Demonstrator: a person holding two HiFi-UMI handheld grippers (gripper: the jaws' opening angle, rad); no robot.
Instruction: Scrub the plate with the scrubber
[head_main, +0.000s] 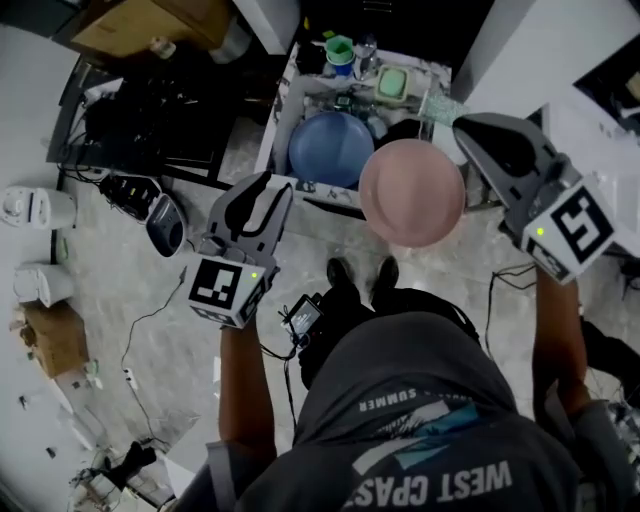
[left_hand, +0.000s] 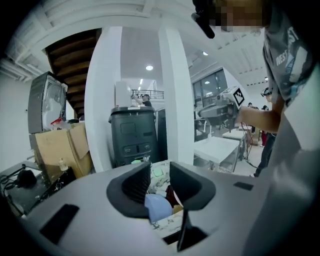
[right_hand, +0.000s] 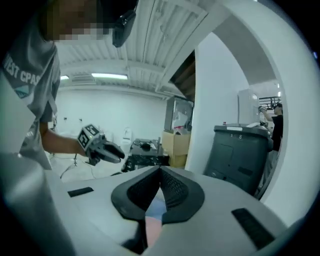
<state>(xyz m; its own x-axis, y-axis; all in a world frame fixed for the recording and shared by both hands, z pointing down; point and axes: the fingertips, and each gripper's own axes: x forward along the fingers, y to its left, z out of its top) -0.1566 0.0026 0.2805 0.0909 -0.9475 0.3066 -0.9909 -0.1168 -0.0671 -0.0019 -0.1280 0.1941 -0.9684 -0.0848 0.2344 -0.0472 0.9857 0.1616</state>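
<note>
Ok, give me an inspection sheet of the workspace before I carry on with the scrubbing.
Surface: sink, blue plate lying in it.
Job's things: pink plate held in the air near the sink; green pad behind the sink, likely the scrubber, untouched.
Clutter: green cup behind the sink.
Grippers: right tongs shut on the pink plate's rim; left tongs open, empty.
Cables: black cable loose on the floor.
Surroundings: cardboard box, grey bin.

Right hand-held gripper (head_main: 459, 128) clamps the plate (head_main: 411, 192); left hand-held gripper (head_main: 279, 186) gapes empty.
</note>
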